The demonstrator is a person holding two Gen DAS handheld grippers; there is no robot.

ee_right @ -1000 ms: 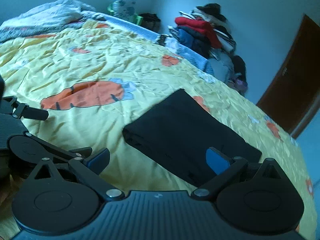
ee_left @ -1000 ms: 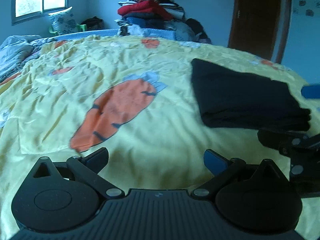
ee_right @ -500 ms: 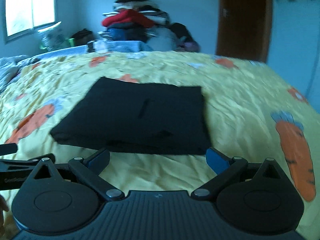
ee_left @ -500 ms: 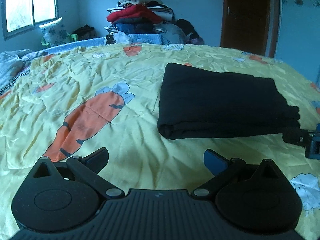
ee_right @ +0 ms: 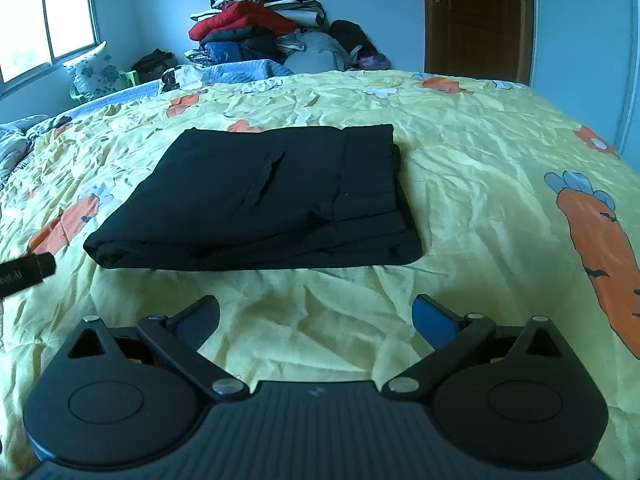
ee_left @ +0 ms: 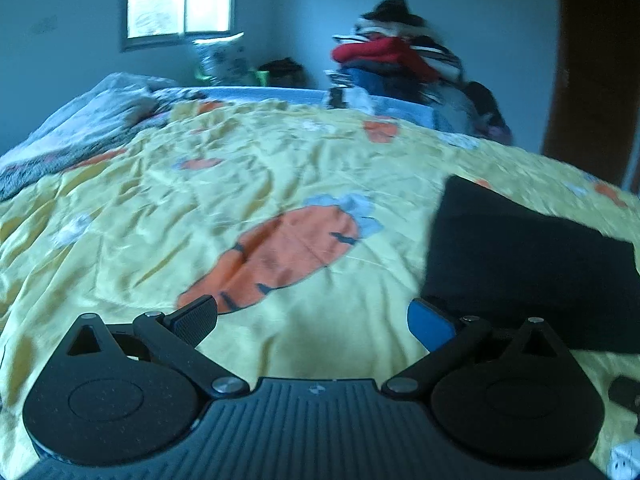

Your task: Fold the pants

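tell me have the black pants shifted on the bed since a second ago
Cannot tell. Both cameras swing between pictures, so the views differ. The pants lie folded just right of the same carrot print on the bedspread, suggesting no shift.

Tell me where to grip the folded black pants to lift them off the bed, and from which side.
Grip the folded black pants at the thick rolled fold on the near-left corner, coming in low from the near side. There the layers bunch into one rounded edge, while the right end shows loose stacked hems that would likely slip apart. Both grippers are open and empty.

Pants (ee_right: 256,200) on bed (ee_right: 480,184), clothes pile (ee_right: 256,28) behind.
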